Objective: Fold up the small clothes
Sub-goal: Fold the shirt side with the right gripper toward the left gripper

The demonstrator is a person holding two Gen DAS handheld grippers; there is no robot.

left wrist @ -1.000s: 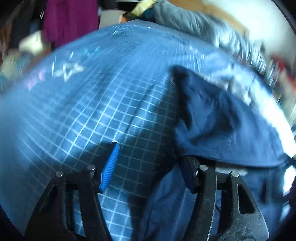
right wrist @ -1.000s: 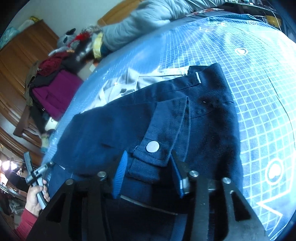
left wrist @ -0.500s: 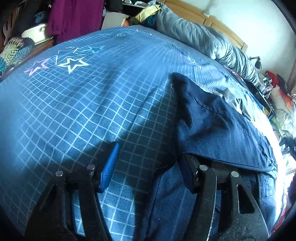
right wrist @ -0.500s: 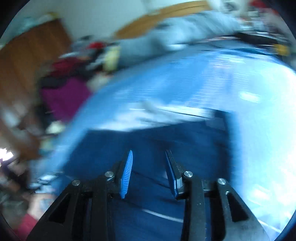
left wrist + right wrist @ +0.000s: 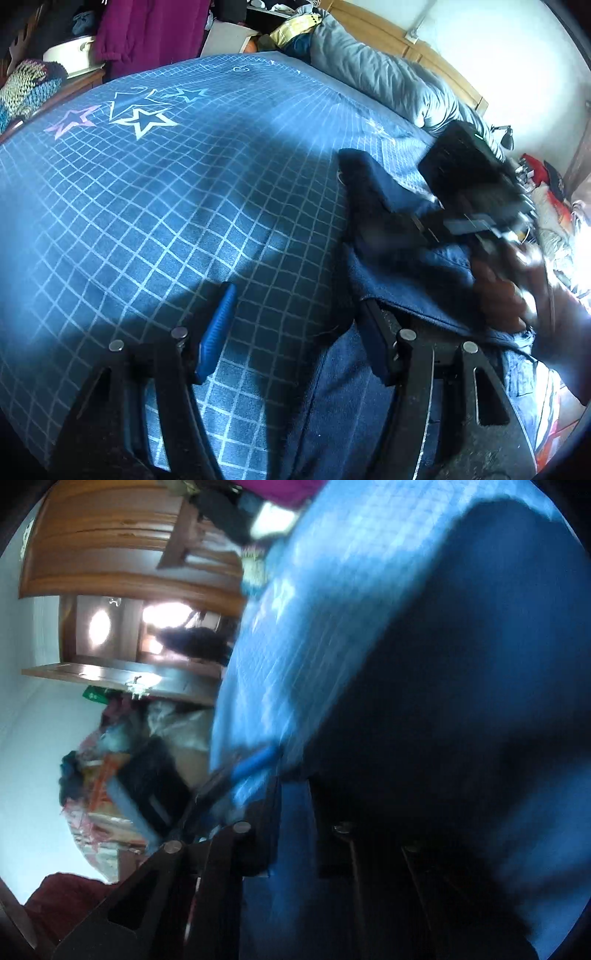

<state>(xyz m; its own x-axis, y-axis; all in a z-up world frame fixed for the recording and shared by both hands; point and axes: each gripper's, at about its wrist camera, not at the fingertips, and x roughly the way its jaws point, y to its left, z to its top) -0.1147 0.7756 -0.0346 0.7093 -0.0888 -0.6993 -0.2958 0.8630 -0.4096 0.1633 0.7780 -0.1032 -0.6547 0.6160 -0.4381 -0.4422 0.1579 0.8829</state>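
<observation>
- Between your left gripper's (image 5: 291, 328) fingers lies mostly bare bed (image 5: 155, 206) cover; they stand spread and pinch nothing, the right-hand one tucked against the edge of the navy garment (image 5: 399, 266).
- The garment lies on the bed, ahead and to the right of those fingers, with one layer already turned over another. I judge the folding partly done, with at least one more fold and some smoothing left.
- Your right gripper (image 5: 291, 797) shows as a blur; its fingers have just been closing and now stand close together with blue cloth in the narrow gap, though I cannot tell whether they truly pinch it.
- A second ago the right fingers framed a buttoned tab of the garment; now that view is rolled sideways.
- Your right hand (image 5: 506, 291) and its gripper now appear over the garment in the left view, where earlier there were none. The left gripper has hardly shifted.
</observation>
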